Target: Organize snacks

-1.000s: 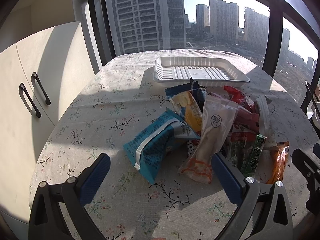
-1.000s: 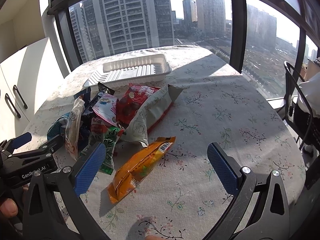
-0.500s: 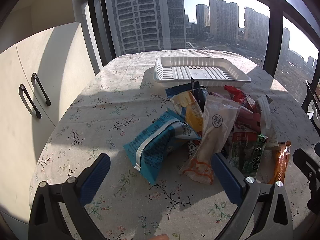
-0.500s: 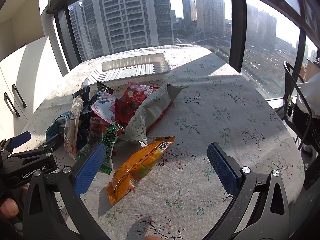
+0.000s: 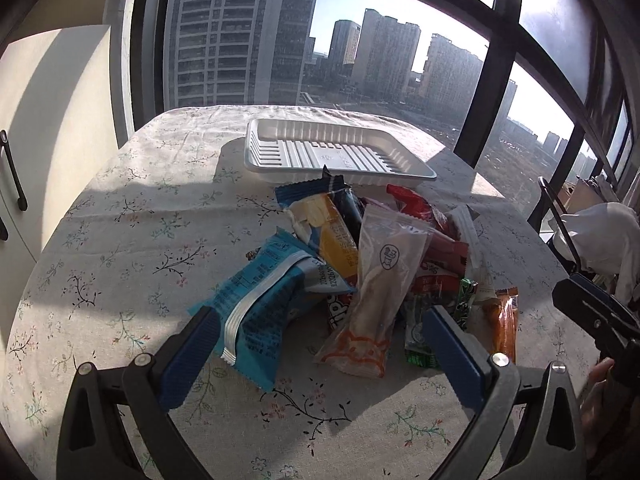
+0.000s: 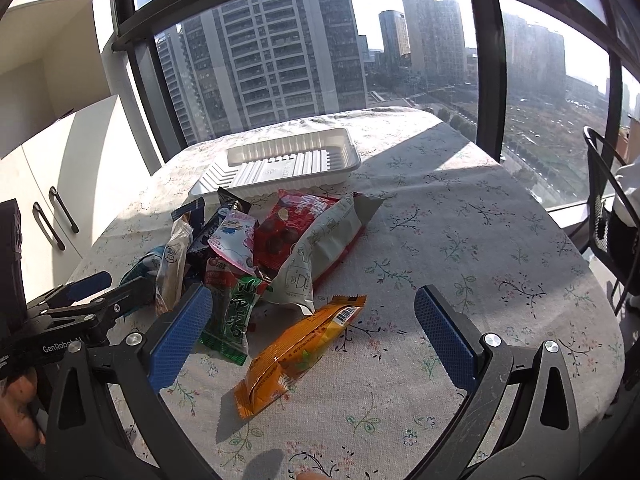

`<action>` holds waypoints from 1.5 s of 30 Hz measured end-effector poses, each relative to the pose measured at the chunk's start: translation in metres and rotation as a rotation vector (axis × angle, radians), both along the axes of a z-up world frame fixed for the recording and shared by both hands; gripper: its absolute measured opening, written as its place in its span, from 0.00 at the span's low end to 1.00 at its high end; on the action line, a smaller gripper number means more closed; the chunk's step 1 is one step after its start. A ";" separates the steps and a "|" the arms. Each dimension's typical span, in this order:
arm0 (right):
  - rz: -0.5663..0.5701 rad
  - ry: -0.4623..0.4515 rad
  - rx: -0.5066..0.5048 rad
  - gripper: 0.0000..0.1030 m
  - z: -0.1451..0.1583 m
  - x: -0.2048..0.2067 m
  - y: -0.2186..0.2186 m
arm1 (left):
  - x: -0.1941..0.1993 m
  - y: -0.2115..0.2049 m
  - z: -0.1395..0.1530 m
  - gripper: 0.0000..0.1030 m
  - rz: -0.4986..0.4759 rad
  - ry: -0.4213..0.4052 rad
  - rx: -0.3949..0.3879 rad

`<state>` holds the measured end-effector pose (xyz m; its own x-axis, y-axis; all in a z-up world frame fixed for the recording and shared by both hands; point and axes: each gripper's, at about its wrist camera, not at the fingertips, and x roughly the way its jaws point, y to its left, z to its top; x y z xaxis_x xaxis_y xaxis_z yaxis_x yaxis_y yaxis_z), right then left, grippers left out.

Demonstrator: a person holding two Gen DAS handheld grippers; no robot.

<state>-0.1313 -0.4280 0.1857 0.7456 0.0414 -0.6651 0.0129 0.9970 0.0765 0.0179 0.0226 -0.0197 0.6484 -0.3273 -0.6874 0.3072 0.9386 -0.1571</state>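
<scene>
A pile of snack packets lies on the floral tablecloth in front of an empty white plastic tray [image 5: 336, 154] [image 6: 280, 164]. My left gripper [image 5: 316, 344] is open and empty, its jaws either side of a blue packet [image 5: 260, 304] and a clear bread packet [image 5: 380, 292]. My right gripper [image 6: 312, 328] is open and empty, just above an orange packet [image 6: 300, 352] at the near edge of the pile. A red packet [image 6: 292, 228], a grey-white packet [image 6: 320, 252] and a green packet [image 6: 236, 320] lie in the pile. The left gripper shows in the right wrist view [image 6: 86, 298].
The round table [image 6: 480, 240] stands by a large window. White cabinet doors with black handles [image 6: 56, 216] are at the left. A black metal chair [image 6: 608, 208] stands at the right, beyond the table edge.
Both grippers have moved forward and a little lower toward the pile. Both stay open and empty. The snacks have not moved.
</scene>
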 end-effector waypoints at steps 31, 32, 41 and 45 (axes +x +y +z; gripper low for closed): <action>0.035 0.086 0.170 0.94 -0.015 0.009 -0.026 | 0.059 0.006 -0.019 0.65 -0.416 0.119 0.301; 0.035 0.091 0.174 0.94 -0.016 0.010 -0.026 | 0.062 0.004 -0.020 0.65 -0.424 0.129 0.302; 0.045 0.117 0.176 0.94 -0.022 0.016 -0.024 | 0.069 0.005 -0.022 0.50 -0.459 0.178 0.261; 0.052 0.141 0.189 0.89 -0.026 0.018 -0.024 | 0.066 0.011 -0.021 0.49 -0.452 0.179 0.228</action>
